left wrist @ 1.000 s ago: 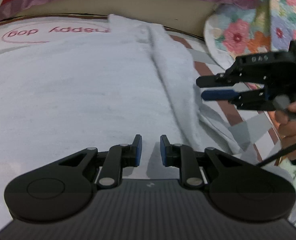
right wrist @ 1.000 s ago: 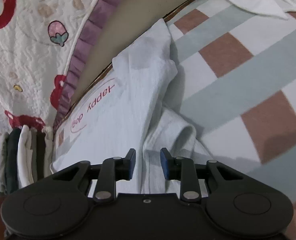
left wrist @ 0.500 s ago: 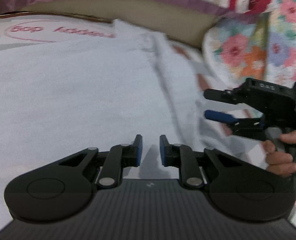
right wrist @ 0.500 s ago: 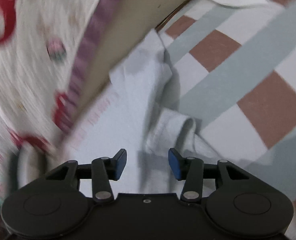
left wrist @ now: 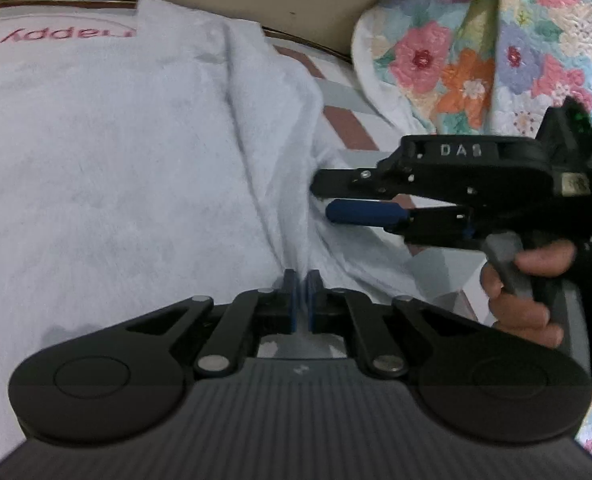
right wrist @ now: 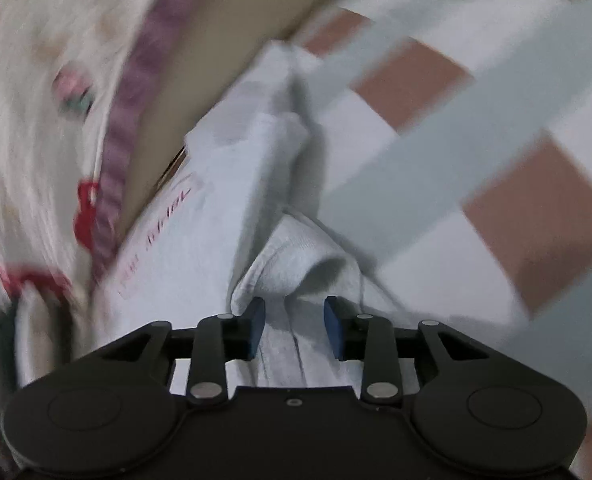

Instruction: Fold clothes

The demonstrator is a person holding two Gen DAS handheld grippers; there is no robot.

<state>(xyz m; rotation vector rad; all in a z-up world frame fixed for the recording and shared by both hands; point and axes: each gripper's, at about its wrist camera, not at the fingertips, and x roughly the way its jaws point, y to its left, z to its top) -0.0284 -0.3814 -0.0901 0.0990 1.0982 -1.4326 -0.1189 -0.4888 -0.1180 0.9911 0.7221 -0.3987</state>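
Left tongs [left wrist: 302, 300] pinching a ridge of the white garment [left wrist: 116, 152]; right tongs [right wrist: 294, 326] spread, straddling its rolled cuff on the checked bedsheet [right wrist: 436, 160]

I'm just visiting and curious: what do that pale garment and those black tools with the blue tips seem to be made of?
The pale grey-white fuzzy garment looks like soft fleecy knit, perhaps cotton: matte, napped, creasing easily. The left gripper, black with blue-tipped fingers, looks like matte moulded plastic with metal pivot pins; the blue pads may be rubber. The right gripper looks the same.
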